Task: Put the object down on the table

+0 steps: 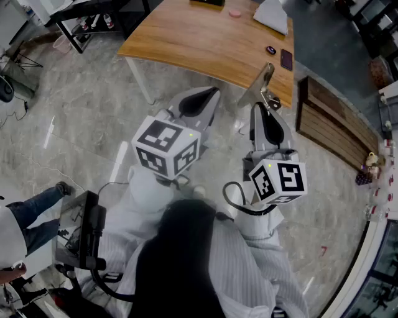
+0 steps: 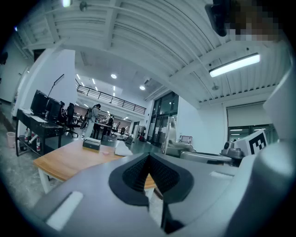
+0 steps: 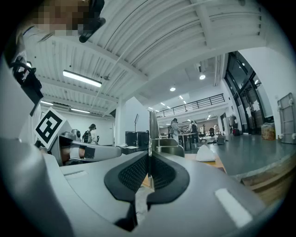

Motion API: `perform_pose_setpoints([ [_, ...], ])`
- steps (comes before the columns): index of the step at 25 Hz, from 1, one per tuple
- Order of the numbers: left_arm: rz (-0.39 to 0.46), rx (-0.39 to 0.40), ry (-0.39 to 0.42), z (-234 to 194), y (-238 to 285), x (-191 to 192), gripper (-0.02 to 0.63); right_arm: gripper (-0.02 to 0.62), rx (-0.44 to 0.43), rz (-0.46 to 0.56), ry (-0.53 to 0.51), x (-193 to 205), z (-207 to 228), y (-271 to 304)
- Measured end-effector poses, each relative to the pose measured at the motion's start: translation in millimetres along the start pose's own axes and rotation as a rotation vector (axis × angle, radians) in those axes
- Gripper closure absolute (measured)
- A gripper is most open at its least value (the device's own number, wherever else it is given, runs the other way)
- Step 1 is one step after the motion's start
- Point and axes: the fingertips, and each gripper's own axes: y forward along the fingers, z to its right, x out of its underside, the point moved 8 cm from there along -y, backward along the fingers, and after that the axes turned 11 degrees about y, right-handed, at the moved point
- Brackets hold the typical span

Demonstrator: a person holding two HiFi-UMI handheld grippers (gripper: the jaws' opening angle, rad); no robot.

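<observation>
A flat grey metal bracket [image 1: 260,86] is held in the air over the floor, just in front of the near edge of the wooden table [image 1: 199,43]. My right gripper [image 1: 265,105] is shut on its lower end. In the right gripper view the bracket [image 3: 151,132] stands edge-on, as a thin upright strip, between the pads of the right gripper [image 3: 148,159]. My left gripper [image 1: 213,93] hangs to the left of it, shut, with nothing between its fingers. From the left gripper [image 2: 149,162], the bracket [image 2: 170,134] shows at the right.
On the table lie a dark phone [image 1: 286,59], a small black round item [image 1: 271,49], a pink disc [image 1: 234,12] and a white cloth [image 1: 273,15]. A wooden pallet [image 1: 336,127] lies on the floor at the right. A person's leg [image 1: 37,208] and a black cart [image 1: 84,239] are at the lower left.
</observation>
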Motion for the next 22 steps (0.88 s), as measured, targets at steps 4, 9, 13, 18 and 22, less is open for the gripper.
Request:
perform_pose_setpoints([
  [4,-0.001,-0.002,0.002,3.8,2.3,0.7,0.604,0.578,0.0,0.012,0.004,0.0,3.5,-1.6],
  [9,-0.005,-0.009,0.006,-3.6,5.4,1.1,0.604,0.578,-0.004,0.014,0.007,1.9,3.6,7.4],
  [13,-0.011,-0.023,0.007,0.0,12.9,6.0,0.604,0.578,-0.019,0.007,0.006,3.7,12.8,8.0],
  [18,-0.013,-0.047,-0.009,-4.1,22.5,11.3,0.604,0.578,-0.041,-0.011,0.024,8.2,23.4,16.9],
  [22,-0.027,-0.071,-0.024,-19.3,31.6,19.4,0.604,0.578,-0.059,-0.025,0.037,14.5,29.7,35.7],
])
